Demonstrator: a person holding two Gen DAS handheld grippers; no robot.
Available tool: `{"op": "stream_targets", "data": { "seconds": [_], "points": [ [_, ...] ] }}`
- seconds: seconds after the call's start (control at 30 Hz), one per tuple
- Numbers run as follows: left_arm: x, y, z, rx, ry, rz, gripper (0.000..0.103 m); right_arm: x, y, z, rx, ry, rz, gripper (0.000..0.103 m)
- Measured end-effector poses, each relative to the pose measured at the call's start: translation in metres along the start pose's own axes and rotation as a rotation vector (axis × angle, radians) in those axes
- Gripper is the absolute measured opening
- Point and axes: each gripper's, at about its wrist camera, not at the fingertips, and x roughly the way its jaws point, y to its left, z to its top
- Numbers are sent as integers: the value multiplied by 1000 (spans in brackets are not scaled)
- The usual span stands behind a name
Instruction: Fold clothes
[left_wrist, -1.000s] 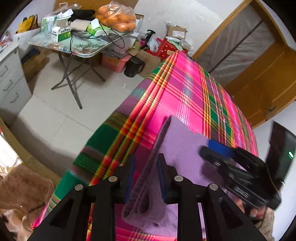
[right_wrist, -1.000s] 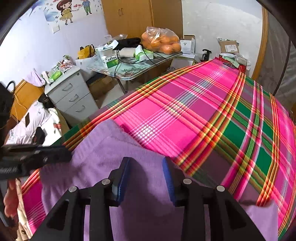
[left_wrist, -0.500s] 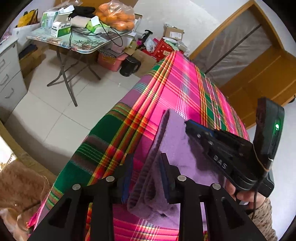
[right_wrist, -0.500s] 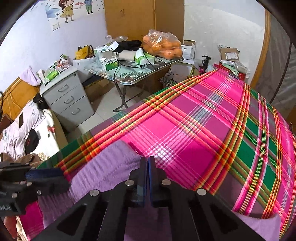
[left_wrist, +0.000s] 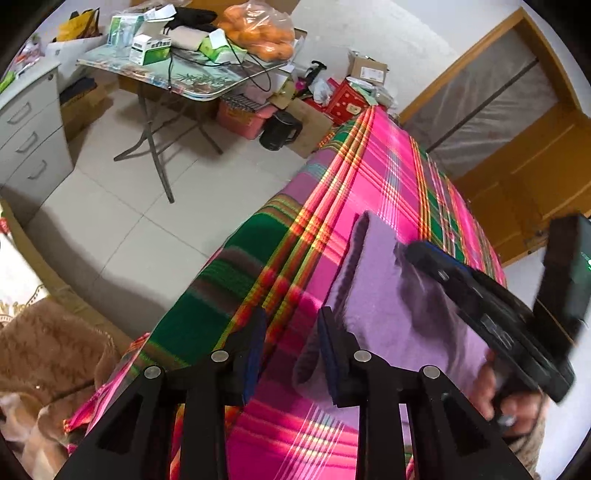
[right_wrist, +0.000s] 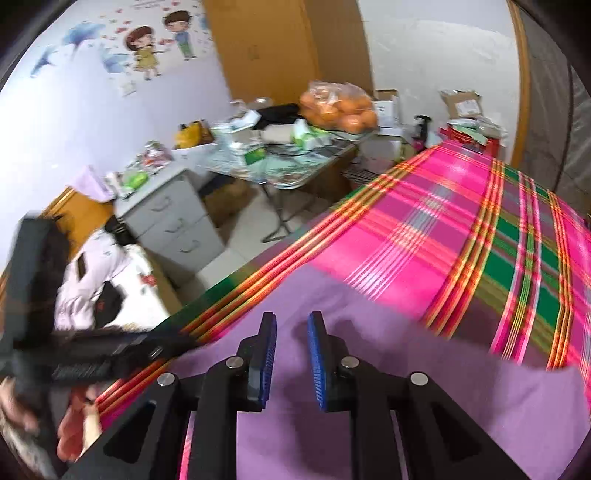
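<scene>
A purple cloth (left_wrist: 388, 306) lies folded on the pink and green plaid blanket (left_wrist: 369, 177). My left gripper (left_wrist: 291, 321) hovers at the cloth's left edge, its jaws closing. Only a bit of the edge hangs by the right pad (left_wrist: 328, 350), and the pads press on nothing. In the left wrist view the right gripper (left_wrist: 410, 251) rests its tip on the cloth's top, held by a hand. In the right wrist view my right gripper (right_wrist: 291, 321) is above the purple cloth (right_wrist: 406, 406), its jaws opening with nothing between them. The left gripper (right_wrist: 177, 341) shows blurred at the left.
The blanket's (right_wrist: 443, 229) left edge drops to a tiled floor (left_wrist: 110, 221). Beyond it stand a folding table (left_wrist: 184, 74) with boxes and a bag of oranges, a grey drawer cabinet (left_wrist: 26, 140) and a black kettle (left_wrist: 279, 131). A wooden door (left_wrist: 517, 147) is at the right.
The cloth's fold, earlier between my left jaws, now lies beside the right finger. My right gripper closed half a second ago, then opened again, and its view swung left.
</scene>
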Motion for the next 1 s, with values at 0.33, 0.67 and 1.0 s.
{"op": "stream_targets", "data": {
  "seconds": [0.33, 0.67, 1.0],
  "points": [
    [-9, 8, -7, -42, -2, -24, 30, 6, 76, -48, -207, 33, -7, 37],
    [-1, 12, 0, -71, 72, -91, 33, 27, 101, -63, -335, 24, -212, 44],
    [12, 3, 14, -66, 123, -157, 38, 3, 93, -64, -230, -82, -213, 10]
  ]
}}
